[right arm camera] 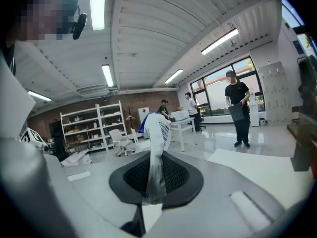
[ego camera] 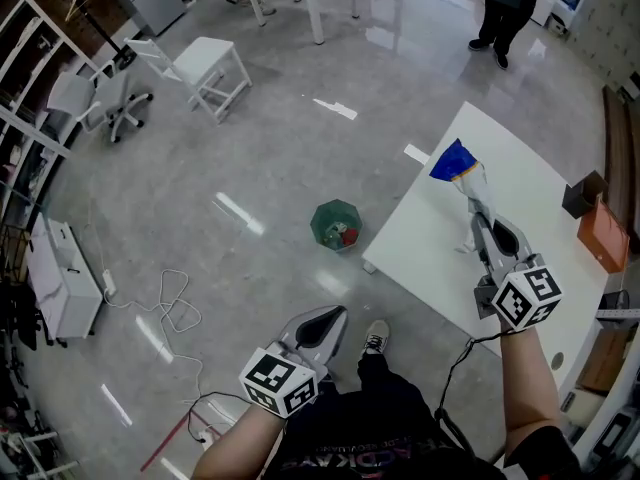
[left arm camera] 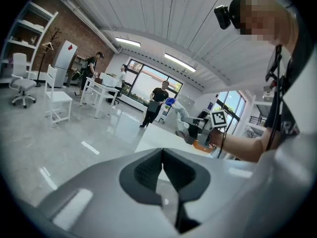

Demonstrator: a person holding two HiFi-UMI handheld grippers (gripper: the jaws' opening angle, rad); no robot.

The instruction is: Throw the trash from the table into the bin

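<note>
Right tool: the right tool (ego camera: 479,226) is clamped on the lower end of a snack wrapper (ego camera: 463,168), with its pads pressing it from both sides.
Snack wrapper: crinkled silver-white with a blue top end. It stands up out of the pads, lifted off the counter (ego camera: 530,183). In the head view it is up and to the right of the bin.
Bin: a small green bin (ego camera: 335,224) on the grey floor, open-topped, with something red and white inside (too small to name).
Counter: white, with its near corner just right of the bin. An orange box (ego camera: 603,236) and a dark box (ego camera: 582,196) sit at its far side, well apart from the bin.
Left tool: the left tool (ego camera: 322,325) has its pads together with nothing between them. It is over the floor, below the bin in the head view.
Writing: fine striped print runs down the wrapper, but no word is legible. The tools' cubes carry black-and-white square markers (no letters).
Surroundings: a standing person (ego camera: 505,8) is well beyond the bin. A white chair (ego camera: 207,68) is up and left of the bin, and loose cables (ego camera: 170,308) lie to its lower left.
</note>
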